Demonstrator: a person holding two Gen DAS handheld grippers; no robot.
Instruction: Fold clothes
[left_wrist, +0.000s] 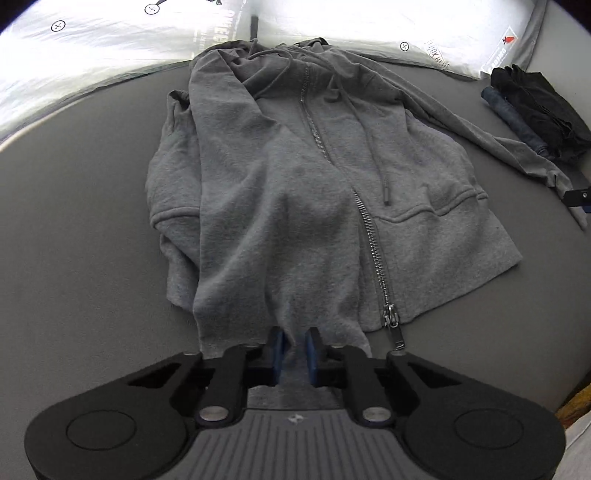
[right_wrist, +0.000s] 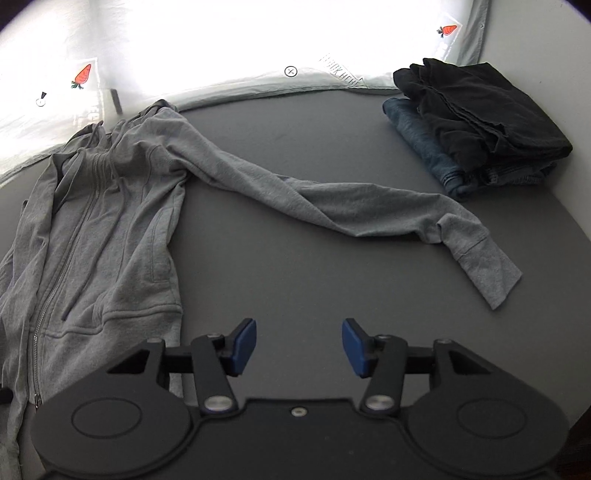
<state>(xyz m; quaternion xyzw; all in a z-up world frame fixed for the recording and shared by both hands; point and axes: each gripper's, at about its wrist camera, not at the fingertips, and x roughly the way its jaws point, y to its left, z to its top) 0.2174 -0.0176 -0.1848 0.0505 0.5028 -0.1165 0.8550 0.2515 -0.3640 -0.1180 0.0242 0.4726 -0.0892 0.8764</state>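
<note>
A grey padded surface (right_wrist: 295, 258) runs back to a bright white sheet (left_wrist: 110, 55) printed with strawberries, circled crosses and lettering too blown out to read. On it a grey zip-up hoodie (left_wrist: 295, 177) lies front up with its zipper (left_wrist: 373, 243) closed and one sleeve folded over its chest, that sleeve's end pinched between the nearly closed blue pads of the left gripper (left_wrist: 294, 352). The other sleeve (right_wrist: 332, 199) stretches out flat toward a stack of folded black garment (right_wrist: 476, 110) on folded jeans (right_wrist: 424, 147), while the right gripper (right_wrist: 299, 345) hovers over bare surface, fingers spread wide and holding nothing.
</note>
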